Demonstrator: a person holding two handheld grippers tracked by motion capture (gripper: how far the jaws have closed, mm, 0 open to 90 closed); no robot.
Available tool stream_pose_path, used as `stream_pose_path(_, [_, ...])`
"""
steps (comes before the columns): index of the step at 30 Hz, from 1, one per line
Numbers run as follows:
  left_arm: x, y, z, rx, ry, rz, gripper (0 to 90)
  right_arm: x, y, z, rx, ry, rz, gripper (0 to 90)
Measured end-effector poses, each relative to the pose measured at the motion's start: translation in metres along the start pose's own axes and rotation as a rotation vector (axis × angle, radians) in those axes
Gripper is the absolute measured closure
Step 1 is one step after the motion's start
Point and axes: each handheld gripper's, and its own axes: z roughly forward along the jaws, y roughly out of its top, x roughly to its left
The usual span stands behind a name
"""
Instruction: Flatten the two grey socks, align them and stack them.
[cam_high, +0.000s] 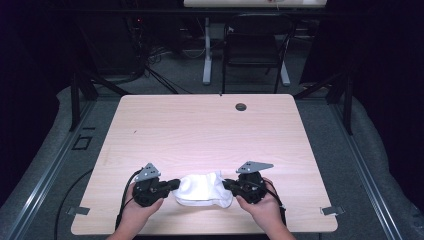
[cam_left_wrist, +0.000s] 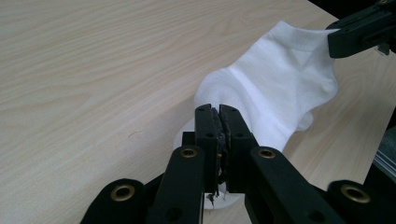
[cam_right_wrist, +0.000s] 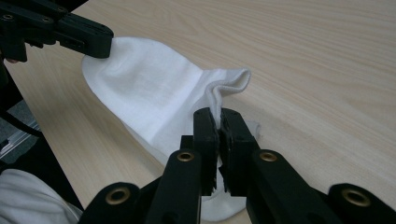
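A short white knitted cotton ankle sock lies at the lower middle of the high view, near the front edge of the pale wood-grain table, stretched between the two tools. The left gripper, at the lower left of that view, is clenched on the toe end; in the left gripper view its black jaws stand pressed together at lower centre with white fabric pinched between them. The right gripper, at the lower right, is likewise clamped on the ribbed cuff, whose folded edge rises out of the closed jaws in the right gripper view. The sock looks very light, limp and soft, sagging and creasing between the two grips, so it should neither slip nor break, but will bunch and fold wherever unsupported. Its two ends are probably the best holds, since gripping both layers at toe and cuff keeps it flat.
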Motion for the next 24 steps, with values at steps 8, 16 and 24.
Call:
stream_pose_path(8, [-0.001,-0.005,0.003,0.004,-0.013,-0.01,87.2,-0.001,-0.007,0.003,0.003,-0.006,0.01,86.0])
stream_pose_path(16, [-0.002,-0.011,0.008,0.025,-0.014,-0.003,87.2,-0.002,-0.011,0.007,0.017,-0.013,0.004,86.0])
stream_pose_path(24, [0.0,-0.013,0.011,0.03,-0.013,-0.011,87.2,-0.005,-0.015,0.009,0.023,-0.014,0.014,86.0])
